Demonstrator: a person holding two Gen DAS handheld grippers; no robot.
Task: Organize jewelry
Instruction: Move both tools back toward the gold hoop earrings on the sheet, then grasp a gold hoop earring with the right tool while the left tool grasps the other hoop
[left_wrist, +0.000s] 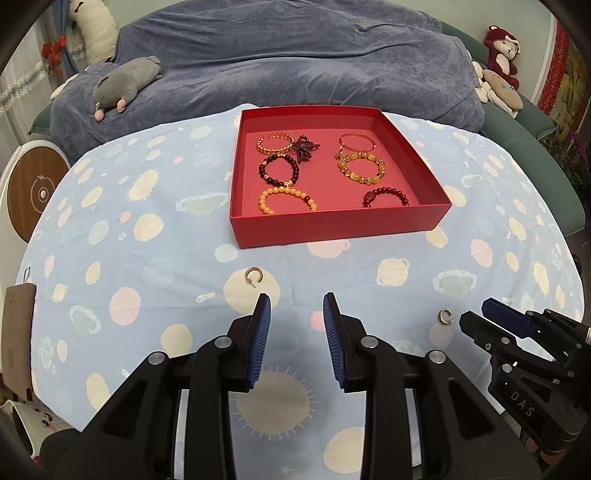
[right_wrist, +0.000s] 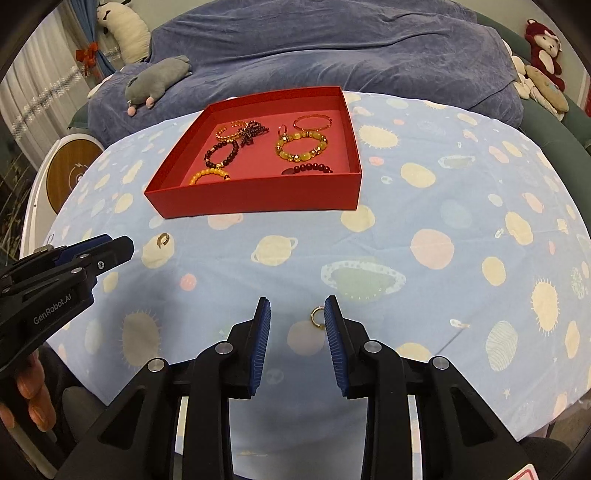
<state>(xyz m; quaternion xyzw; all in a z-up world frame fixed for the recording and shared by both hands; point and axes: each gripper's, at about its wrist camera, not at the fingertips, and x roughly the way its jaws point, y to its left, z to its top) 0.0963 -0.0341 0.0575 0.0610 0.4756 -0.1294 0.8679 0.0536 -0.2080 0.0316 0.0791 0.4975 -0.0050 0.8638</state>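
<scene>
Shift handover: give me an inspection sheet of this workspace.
Surface: table under a blue planet-print cloth.
Job's things: red box holding bracelets; two small hoop earrings outside it on the cloth, one ahead of the left gripper, one by the right gripper's fingers.
Clutter: nothing seen.
Grippers: left gripper open, empty; right gripper open, empty.
Cables: nothing seen.
Surroundings: blue-covered sofa, grey plush toy, red plush toy.

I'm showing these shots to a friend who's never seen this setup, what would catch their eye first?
Probably the red box mid-table, with beaded bracelets laid out inside. Next, two small gold earrings on the planet-print cloth: one ahead of the open left gripper, the other between the open right gripper's fingers, near the right one.
</scene>
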